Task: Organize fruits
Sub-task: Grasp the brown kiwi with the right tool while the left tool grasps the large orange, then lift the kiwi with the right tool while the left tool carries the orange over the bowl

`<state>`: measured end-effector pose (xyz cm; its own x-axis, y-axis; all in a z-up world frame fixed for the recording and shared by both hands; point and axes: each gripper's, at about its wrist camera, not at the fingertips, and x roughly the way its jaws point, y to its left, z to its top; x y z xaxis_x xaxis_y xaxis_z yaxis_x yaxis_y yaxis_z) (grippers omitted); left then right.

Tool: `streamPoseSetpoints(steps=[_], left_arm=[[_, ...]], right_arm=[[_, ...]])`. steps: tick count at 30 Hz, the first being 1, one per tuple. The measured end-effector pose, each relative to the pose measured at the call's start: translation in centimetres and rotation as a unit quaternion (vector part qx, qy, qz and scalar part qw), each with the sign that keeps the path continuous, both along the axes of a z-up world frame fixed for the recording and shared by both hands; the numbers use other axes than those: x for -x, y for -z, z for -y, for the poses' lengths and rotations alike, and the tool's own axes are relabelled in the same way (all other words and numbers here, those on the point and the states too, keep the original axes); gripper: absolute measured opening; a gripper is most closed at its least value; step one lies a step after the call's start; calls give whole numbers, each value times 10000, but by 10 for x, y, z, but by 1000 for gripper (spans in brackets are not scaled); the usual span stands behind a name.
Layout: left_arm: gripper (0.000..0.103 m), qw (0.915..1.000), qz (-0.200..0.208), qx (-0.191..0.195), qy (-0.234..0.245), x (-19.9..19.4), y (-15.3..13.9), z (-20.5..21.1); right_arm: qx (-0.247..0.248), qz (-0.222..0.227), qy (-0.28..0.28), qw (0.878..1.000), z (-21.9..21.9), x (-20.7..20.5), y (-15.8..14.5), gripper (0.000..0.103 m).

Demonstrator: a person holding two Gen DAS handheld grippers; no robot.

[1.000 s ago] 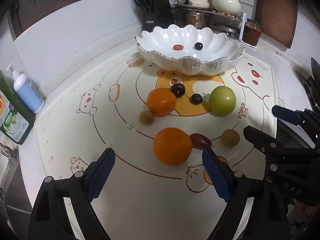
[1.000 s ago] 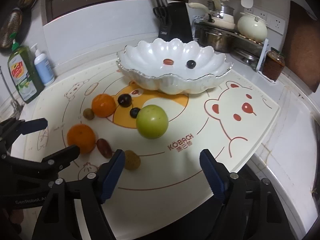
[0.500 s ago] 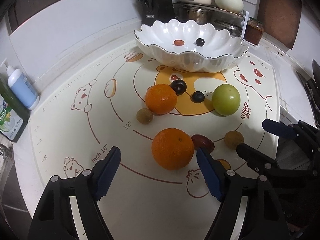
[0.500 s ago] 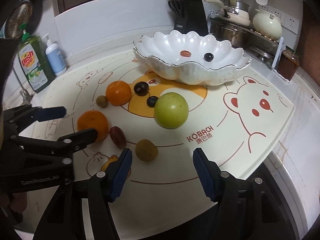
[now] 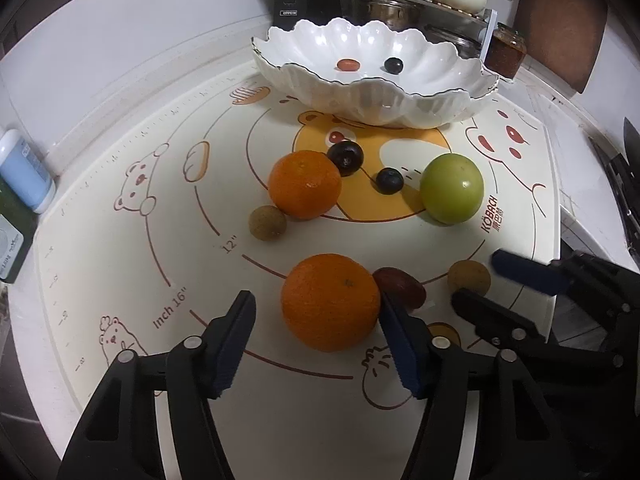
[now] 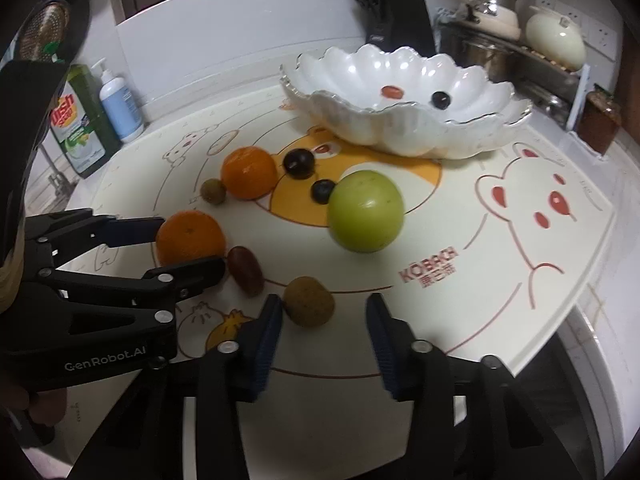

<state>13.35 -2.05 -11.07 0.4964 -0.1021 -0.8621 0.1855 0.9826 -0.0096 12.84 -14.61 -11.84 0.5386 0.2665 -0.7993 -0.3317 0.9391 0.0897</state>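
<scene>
Two views. Left wrist: left gripper (image 5: pixel 316 344), jaws closing, not yet clamped, straddles orange (image 5: pixel 330 302) near counter's front edge; bowl (image 5: pixel 400 108) at back awaits fruit. Closer, narrower than second ago. Right wrist: right gripper (image 6: pixel 322 346), jaws closing, apart, around small brown fruit (image 6: pixel 309 301); narrower too.

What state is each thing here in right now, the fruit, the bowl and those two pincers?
Left gripper: closing around near orange, not yet gripping.
Right gripper: closing beside brown fruit, not gripping.
Bowl: upright, holding two small fruits.
Green fruit: resting on mat.
</scene>
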Motion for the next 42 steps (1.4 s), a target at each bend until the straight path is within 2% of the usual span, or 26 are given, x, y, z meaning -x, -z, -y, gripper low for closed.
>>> streamPoseSetpoints(steps=[1,2,3,5,18,33,42], left_arm=[[60,10000,-10,36,16,0,0,0],[57,10000,-15,72,38,0,1,1],[52,9999,-32,114,63,-1,1,1],[47,9998,-64,194,89,-1,2,1],[46,9996,-15,248,138,7,-3,3],[46,9987,326,258,278,23,-30,16],[46,9975,523,317,367,19,-48,26]], right_arm=[[-46,-25,-48,10000,-1,0,1,35],[-90,-41,-96,9999,-3,0,2,28],[-124,-47,-116,9998,-4,0,2,28],[-95,-17,-108,9999,-6,0,2,28],[-143,22,37,9999,-1,2,-3,27],[-205,318,286,9989,15,15,-27,27],[-232,537,406,9975,25,12,-48,27]])
